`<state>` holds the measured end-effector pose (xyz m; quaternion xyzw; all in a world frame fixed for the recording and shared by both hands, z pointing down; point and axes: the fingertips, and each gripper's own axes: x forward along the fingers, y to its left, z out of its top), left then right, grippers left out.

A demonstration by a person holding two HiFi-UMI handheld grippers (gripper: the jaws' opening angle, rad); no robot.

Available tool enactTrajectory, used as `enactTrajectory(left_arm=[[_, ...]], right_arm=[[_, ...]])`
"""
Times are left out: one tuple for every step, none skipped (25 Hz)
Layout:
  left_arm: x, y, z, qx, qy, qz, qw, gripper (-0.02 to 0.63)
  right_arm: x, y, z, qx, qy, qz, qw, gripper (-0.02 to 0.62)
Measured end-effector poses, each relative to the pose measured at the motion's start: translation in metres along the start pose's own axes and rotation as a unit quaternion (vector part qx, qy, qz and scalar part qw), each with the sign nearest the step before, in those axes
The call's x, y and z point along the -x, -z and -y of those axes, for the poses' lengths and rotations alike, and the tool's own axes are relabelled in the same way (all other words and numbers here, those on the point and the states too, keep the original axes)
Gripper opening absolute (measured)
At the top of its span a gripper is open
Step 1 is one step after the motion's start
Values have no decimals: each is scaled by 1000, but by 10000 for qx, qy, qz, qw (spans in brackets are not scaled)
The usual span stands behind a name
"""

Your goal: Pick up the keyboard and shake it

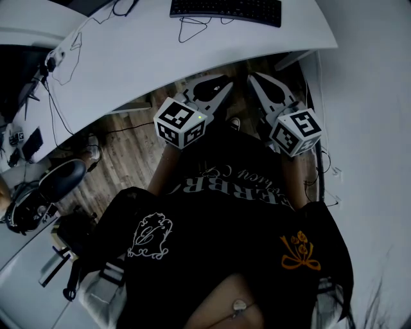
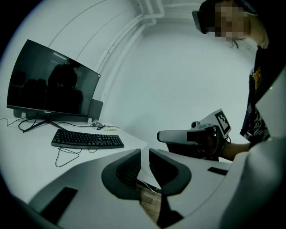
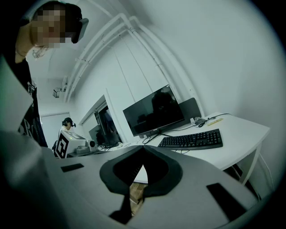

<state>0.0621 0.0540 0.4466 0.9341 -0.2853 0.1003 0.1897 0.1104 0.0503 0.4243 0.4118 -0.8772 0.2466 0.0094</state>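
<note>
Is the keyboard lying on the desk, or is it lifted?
Lying flat on the desk. The keyboard rests by the monitor, and the left claw and right claw are both away from it, empty.

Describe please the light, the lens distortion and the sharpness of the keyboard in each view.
Head view: dim and bluish, the table edge bows from the wide lens, the keyboard is cropped at the top. Left gripper view: black corners, dark reflections on the monitor, keyboard sharp. Right gripper view: same black corners, keys distinct.

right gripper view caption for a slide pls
Right gripper, jaws together and empty, faces the black keyboard lying on the white desk before a dark monitor.
</note>
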Motion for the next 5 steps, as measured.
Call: enactTrajectory(left_arm=[[0,0,0,0,1,-1,10000,72],[-1,0,0,-1,1,-3,10000,72],[-1,0,0,-2,1,-4,10000,72],[-1,0,0,-2,1,-5,10000,71],[-2,0,0,-2,1,-6,10000,72]], right_arm=[[0,0,1,2,1,-6,10000,14],[0,0,1,0,3,-10,10000,14],[0,0,1,-3,8,-14,10000,14],[0,0,2,-6,12,-16,10000,14],[0,0,2,-9,17,-19,10000,14]])
